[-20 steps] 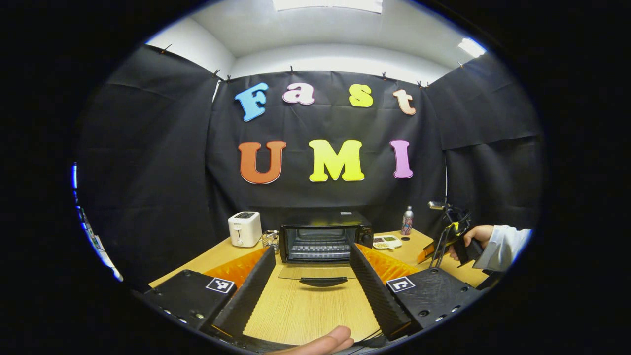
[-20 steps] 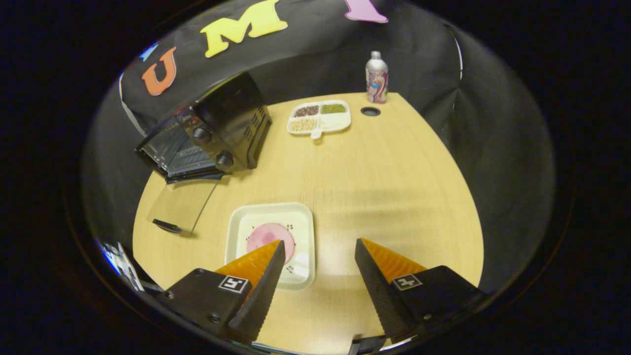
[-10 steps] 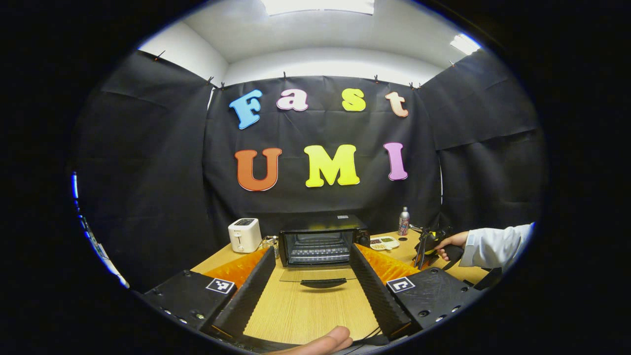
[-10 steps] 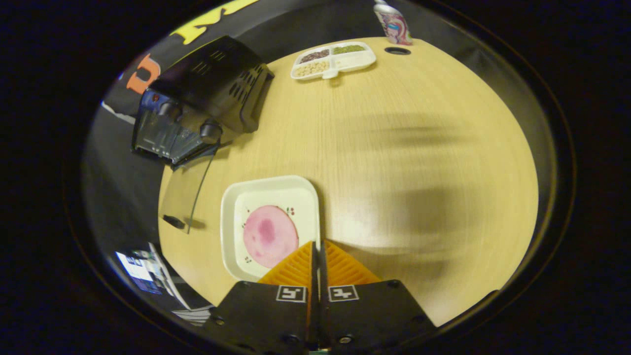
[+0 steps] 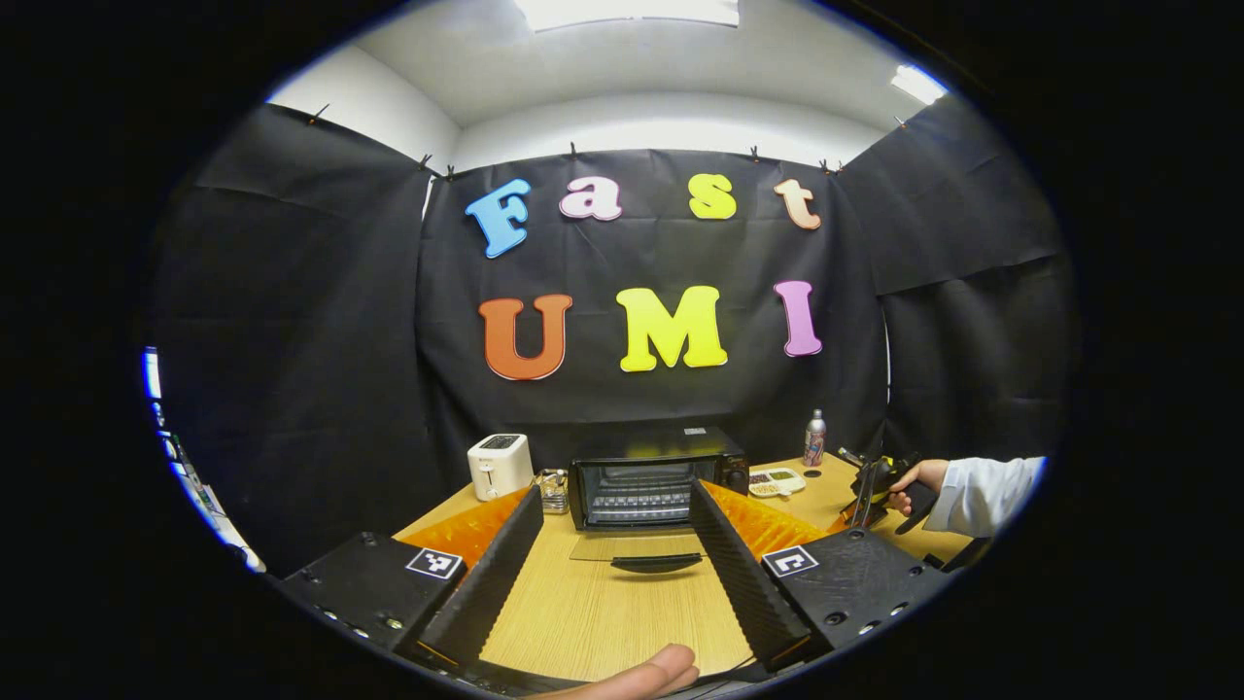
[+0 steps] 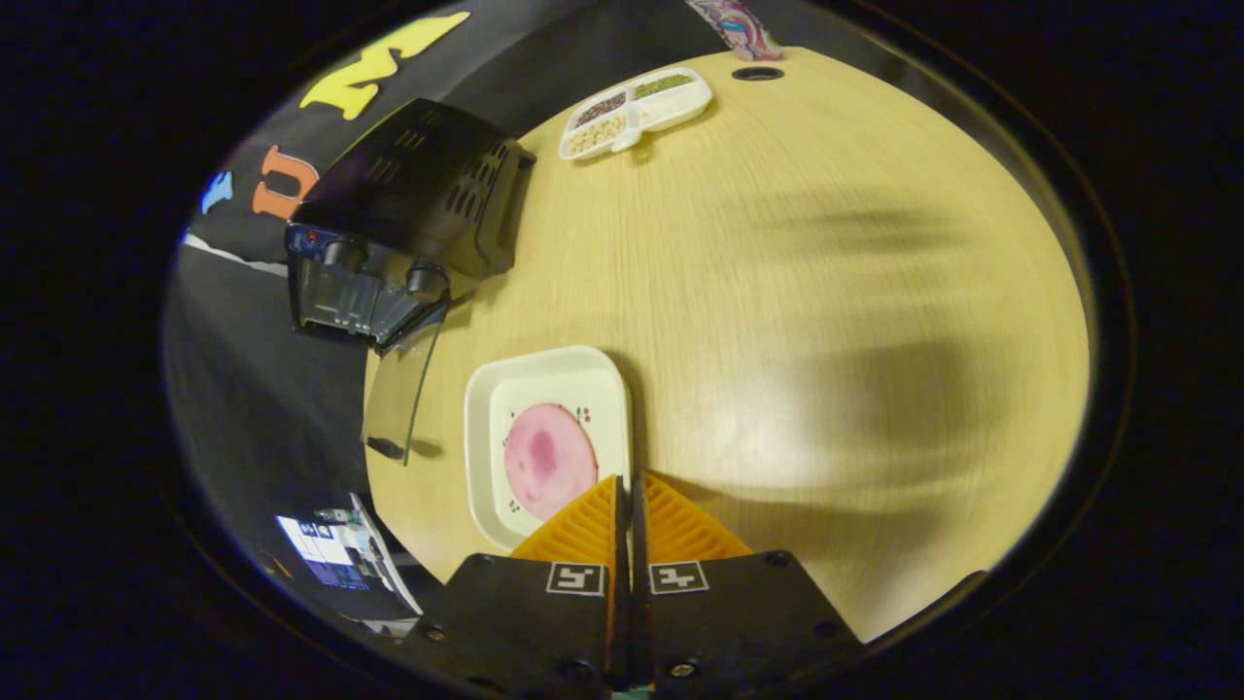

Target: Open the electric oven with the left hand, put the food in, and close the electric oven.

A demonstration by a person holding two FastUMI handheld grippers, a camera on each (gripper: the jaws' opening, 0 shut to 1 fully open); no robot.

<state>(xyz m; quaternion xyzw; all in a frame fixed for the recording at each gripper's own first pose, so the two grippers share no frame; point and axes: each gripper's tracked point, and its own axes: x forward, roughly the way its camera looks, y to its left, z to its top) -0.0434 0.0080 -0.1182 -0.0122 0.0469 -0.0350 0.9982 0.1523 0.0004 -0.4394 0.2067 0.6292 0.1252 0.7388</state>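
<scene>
Left gripper: jaws spread wide, holding nothing, hovering above the wooden table. A fingertip of the holding hand shows at the bottom edge of the left gripper view. Beyond the fingers, the electric oven stands with its glass door lowered flat toward the camera, handle outermost, rack interior exposed. A white toaster stands left of the oven, a bottle and a divided snack tray to its right. At far right, a sleeved hand holds the right gripper low over the table.

Right gripper: jaws pressed together on the near right rim of the white square plate; the rim runs in between the tips. The plate rests near the table's front edge and carries a pink round slice of food. This view shows the oven from its right side, with two knobs on the front panel.
</scene>
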